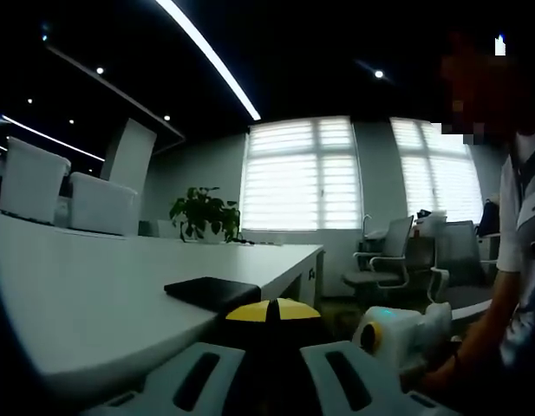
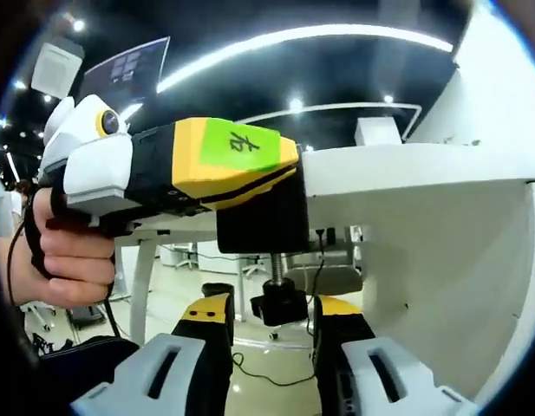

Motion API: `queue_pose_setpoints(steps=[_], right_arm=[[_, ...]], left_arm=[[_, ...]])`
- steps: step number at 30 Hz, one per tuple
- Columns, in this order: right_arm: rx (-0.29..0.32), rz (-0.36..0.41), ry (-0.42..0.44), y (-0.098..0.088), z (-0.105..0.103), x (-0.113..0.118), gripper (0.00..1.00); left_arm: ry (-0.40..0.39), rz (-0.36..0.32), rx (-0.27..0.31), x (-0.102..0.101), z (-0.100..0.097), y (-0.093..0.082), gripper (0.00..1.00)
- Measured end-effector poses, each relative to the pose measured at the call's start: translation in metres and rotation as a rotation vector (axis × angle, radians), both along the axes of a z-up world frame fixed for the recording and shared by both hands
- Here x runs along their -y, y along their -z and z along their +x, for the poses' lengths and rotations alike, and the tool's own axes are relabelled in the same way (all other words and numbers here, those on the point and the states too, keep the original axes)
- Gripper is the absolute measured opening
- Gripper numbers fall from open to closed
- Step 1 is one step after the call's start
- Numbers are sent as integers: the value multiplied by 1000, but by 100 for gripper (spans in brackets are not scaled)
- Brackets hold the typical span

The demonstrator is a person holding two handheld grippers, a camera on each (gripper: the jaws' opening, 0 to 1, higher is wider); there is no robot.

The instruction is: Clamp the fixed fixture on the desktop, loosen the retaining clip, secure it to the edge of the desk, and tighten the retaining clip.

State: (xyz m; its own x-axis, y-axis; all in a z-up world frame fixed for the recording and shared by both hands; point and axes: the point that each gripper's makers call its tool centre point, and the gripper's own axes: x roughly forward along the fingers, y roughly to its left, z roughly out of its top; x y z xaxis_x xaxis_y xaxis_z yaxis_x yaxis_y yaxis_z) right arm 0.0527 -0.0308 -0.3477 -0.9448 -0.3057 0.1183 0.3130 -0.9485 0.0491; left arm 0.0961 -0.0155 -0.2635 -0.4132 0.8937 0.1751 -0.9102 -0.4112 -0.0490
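The black clamp fixture (image 2: 263,217) sits on the edge of the white desk (image 2: 406,169); its flat top plate (image 1: 213,293) lies on the desktop. My left gripper (image 1: 271,310), yellow-tipped with a green label, is shut on the fixture's body (image 2: 284,173), and a hand holds its grip. Below the desk edge the threaded screw ends in a black knob (image 2: 280,305). My right gripper (image 2: 274,316) looks up from under the desk, open, with one jaw on each side of the knob and a thin gap showing on the left. In the left gripper view the right gripper (image 1: 397,334) hangs low beside the desk.
The long white desk (image 1: 102,286) runs away to the left, with white chair backs (image 1: 68,195) and a potted plant (image 1: 202,212) at its far end. Office chairs (image 1: 384,260) stand by the windows. A person (image 1: 518,260) stands close on the right. Cables (image 2: 267,373) lie on the floor under the desk.
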Motion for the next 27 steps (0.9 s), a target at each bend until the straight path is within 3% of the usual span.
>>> queue_pose_setpoints(steps=[3, 12, 15, 18, 21, 27], right_arm=[[4, -32, 21, -1, -3, -2, 30], [-16, -3, 6, -2, -5, -1, 25], [-38, 23, -43, -1, -4, 1, 24], [-77, 109, -92, 3, -3, 5, 24], [-74, 61, -148, 2, -3, 5, 24], [-77, 58, -253, 1, -4, 5, 24]], left_arm=[[2, 3, 1, 0, 0, 0, 1], [3, 2, 0, 0, 0, 0, 1], [3, 2, -1, 0, 0, 0, 1], [3, 2, -1, 0, 1, 0, 1], [3, 2, -1, 0, 1, 0, 1], [3, -1, 0, 0, 1, 1, 1]])
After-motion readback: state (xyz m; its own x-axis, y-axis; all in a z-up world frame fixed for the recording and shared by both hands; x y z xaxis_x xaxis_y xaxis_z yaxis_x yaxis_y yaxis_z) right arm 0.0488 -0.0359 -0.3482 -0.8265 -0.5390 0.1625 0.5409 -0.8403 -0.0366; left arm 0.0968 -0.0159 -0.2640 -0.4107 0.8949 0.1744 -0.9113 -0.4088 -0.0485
